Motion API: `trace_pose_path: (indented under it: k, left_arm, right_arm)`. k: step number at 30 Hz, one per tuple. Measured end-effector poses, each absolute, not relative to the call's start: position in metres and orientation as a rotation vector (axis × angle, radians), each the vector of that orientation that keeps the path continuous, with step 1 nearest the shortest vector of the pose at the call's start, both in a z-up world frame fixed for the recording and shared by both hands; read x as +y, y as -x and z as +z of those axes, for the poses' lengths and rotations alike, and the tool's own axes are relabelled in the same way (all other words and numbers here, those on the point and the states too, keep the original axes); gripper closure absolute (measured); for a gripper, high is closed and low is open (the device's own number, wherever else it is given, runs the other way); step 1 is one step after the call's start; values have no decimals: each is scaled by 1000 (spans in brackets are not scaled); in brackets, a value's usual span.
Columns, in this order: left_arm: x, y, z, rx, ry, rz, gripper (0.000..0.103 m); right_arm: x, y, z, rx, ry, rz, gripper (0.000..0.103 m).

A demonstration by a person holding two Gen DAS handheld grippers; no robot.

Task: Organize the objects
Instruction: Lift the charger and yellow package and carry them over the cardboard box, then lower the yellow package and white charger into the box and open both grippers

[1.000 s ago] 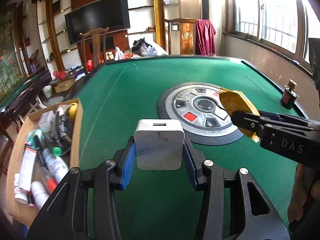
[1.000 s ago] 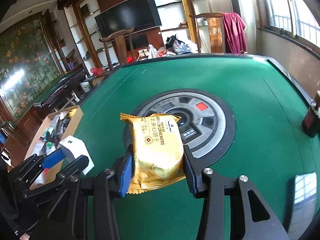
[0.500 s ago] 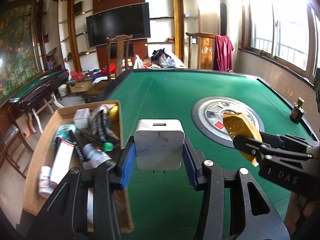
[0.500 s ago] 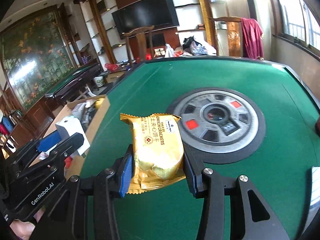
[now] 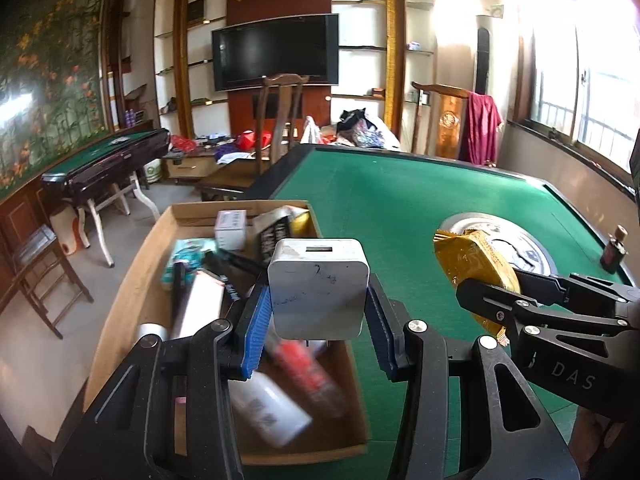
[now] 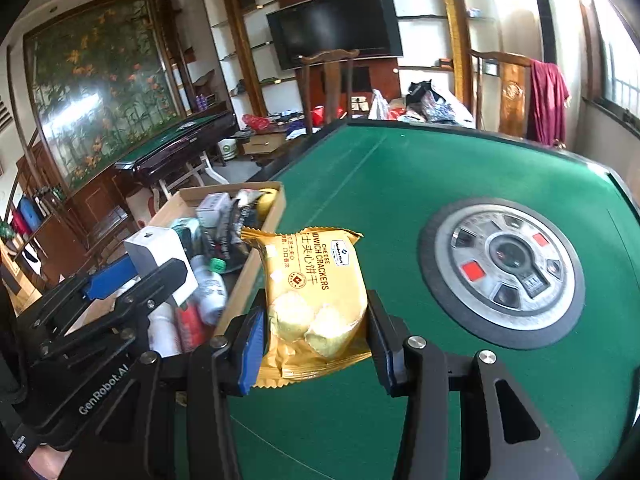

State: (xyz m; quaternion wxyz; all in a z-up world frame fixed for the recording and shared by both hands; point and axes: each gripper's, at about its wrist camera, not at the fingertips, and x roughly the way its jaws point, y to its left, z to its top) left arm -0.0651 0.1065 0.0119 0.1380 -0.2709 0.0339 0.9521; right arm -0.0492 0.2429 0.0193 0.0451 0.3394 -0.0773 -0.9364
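Over on the left sits the cardboard box [image 5: 132, 292], already crowded with bottles, tubes and small packs, butted against the edge of the green table [image 5: 400, 208]. The left gripper [image 5: 318, 320] hangs above the box's near end, its jaws clamped on a white charger [image 5: 318, 288] by its two flat sides. Just to its right, the right gripper [image 6: 316, 336] is over the felt beside the box wall, jaws clamped on a yellow cracker packet [image 6: 316, 284] held upright. Further right lie the table's round centre panel [image 6: 504, 268] and, by the far rim, a small dark bottle [image 5: 614, 250]. The job now looks like dropping both into the box. I'd lower the charger toward a gap between the bottles before letting go, so it doesn't bounce off them. The packet needs carrying left over the box wall first; it is soft, so a gentle squeeze and a low release would spare the crackers. Keep the two grippers from knocking together.
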Motion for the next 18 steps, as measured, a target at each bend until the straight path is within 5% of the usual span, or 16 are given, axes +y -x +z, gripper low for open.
trace_pose_path:
  k: [18]
  left_arm:
    - [43, 77, -6, 21, 840, 2855, 58]
  right_arm:
    - [163, 95, 20, -88, -1061, -2755, 57]
